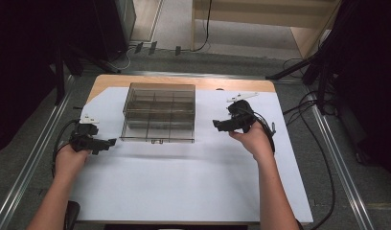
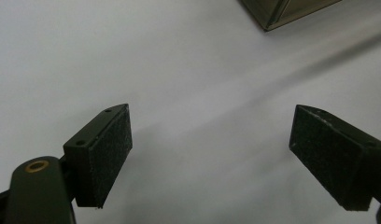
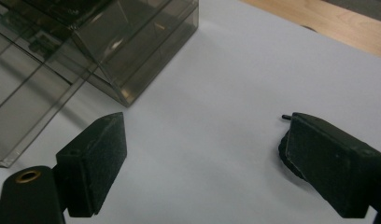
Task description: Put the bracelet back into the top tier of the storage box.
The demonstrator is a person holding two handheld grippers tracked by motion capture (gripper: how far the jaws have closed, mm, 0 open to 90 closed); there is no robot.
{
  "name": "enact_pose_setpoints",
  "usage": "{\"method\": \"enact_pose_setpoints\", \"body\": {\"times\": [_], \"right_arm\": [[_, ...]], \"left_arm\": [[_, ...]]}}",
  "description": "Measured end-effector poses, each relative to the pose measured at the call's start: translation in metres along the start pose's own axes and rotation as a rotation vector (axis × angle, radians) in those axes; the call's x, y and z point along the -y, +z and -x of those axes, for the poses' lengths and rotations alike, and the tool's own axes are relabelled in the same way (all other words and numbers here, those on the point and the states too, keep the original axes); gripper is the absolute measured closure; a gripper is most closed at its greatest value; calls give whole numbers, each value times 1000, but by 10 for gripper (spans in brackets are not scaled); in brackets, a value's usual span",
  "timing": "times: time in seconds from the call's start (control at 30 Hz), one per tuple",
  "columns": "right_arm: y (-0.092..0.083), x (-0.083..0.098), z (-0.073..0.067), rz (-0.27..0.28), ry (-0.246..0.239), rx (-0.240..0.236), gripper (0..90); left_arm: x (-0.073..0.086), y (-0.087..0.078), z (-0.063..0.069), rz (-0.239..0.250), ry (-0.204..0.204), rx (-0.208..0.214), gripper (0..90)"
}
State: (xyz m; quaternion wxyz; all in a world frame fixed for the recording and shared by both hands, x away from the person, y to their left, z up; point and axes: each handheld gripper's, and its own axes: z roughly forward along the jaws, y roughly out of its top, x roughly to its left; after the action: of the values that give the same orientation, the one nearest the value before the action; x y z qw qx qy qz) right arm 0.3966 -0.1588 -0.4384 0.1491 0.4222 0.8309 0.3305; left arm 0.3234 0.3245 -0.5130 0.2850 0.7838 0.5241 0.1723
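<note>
2 hand-held grippers flank a smoky clear organizer box (image 1: 159, 113) that sits on the white sheet (image 1: 184, 182) covering the table, toward its far-left part. At the left, the left gripper (image 1: 109, 142) hovers low just beside the box's near-left corner, jaws spread wide with nothing between them; its own view has bare sheet between the pads (image 2: 109, 149) and only the box's corner (image 2: 282, 11) at the top edge. In the middle, the box stands with its divided compartments visible and a small latch at the near edge. At the right, the right gripper (image 1: 216, 124) points at the box's right side, jaws likewise released and empty. Both tools seem poised for a 2-sided hold on the box.
</note>
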Motion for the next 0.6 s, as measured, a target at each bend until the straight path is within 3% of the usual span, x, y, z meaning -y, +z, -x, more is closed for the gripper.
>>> {"method": "enact_pose_setpoints", "body": {"times": [0.1, 0.37, 0.6], "right_arm": [[1, -1, 3, -19, -25, 19, 136], [0, -3, 6, -28, -40, 6, 141], [-2, -1, 12, -52, -21, 3, 190]], "left_arm": [[2, -1, -1, 1, -4, -3, 144], [6, -4, -3, -1, -11, -6, 144], [6, -4, -3, -2, -16, -8, 144]]}}
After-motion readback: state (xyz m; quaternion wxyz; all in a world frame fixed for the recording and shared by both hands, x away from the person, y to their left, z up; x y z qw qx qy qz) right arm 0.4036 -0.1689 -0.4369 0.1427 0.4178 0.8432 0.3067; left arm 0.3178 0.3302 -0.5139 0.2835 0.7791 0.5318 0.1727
